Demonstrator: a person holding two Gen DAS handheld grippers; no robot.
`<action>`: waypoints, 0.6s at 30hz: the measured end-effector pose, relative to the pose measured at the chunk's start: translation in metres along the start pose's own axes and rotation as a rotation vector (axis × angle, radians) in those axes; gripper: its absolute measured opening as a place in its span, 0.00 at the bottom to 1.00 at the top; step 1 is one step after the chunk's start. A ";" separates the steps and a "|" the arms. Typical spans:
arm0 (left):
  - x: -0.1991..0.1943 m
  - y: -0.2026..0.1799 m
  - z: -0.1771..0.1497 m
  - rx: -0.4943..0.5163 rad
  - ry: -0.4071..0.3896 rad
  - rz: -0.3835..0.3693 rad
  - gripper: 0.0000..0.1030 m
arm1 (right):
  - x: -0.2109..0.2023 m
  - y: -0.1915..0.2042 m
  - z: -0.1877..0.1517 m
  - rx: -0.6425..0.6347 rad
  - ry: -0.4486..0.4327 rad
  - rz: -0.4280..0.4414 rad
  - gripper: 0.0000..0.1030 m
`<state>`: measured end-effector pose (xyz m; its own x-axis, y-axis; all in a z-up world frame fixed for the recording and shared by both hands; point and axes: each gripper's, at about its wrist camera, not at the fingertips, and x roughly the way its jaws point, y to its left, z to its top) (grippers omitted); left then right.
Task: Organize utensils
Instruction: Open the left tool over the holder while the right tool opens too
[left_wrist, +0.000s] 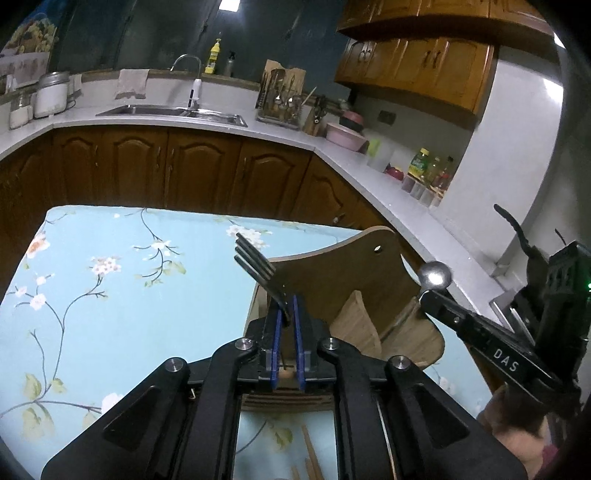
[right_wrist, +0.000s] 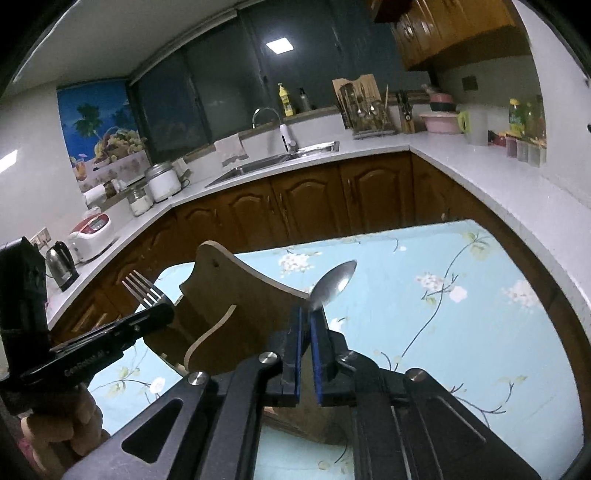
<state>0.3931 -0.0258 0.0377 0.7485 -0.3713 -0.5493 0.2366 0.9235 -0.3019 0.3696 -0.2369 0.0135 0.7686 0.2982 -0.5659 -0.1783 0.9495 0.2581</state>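
My left gripper (left_wrist: 289, 316) pinches a fork (left_wrist: 258, 271), right gripper (right_wrist: 309, 317) a spoon (right_wrist: 334, 282), handles hidden inside the wooden holder (left_wrist: 345, 282).

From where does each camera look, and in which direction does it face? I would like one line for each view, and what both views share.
Left wrist: sits on the left gripper, looks along its fingers at the fork and wooden holder; the right gripper enters from the right.
Right wrist: sits on the right gripper, facing the spoon; the left gripper and a hand show at the left.
Shared: holder, floral tablecloth, sink.
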 end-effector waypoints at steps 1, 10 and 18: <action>-0.001 -0.001 0.000 -0.002 -0.001 -0.001 0.07 | -0.001 -0.001 0.000 0.004 -0.002 -0.001 0.07; -0.021 -0.016 -0.005 0.011 -0.002 -0.045 0.53 | -0.029 -0.010 -0.002 0.068 -0.034 0.019 0.29; -0.037 -0.015 -0.018 -0.003 0.000 -0.009 0.72 | -0.079 -0.033 -0.019 0.141 -0.089 -0.008 0.38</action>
<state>0.3510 -0.0276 0.0481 0.7463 -0.3798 -0.5467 0.2416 0.9198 -0.3093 0.3028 -0.2897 0.0353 0.8222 0.2753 -0.4982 -0.0890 0.9266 0.3653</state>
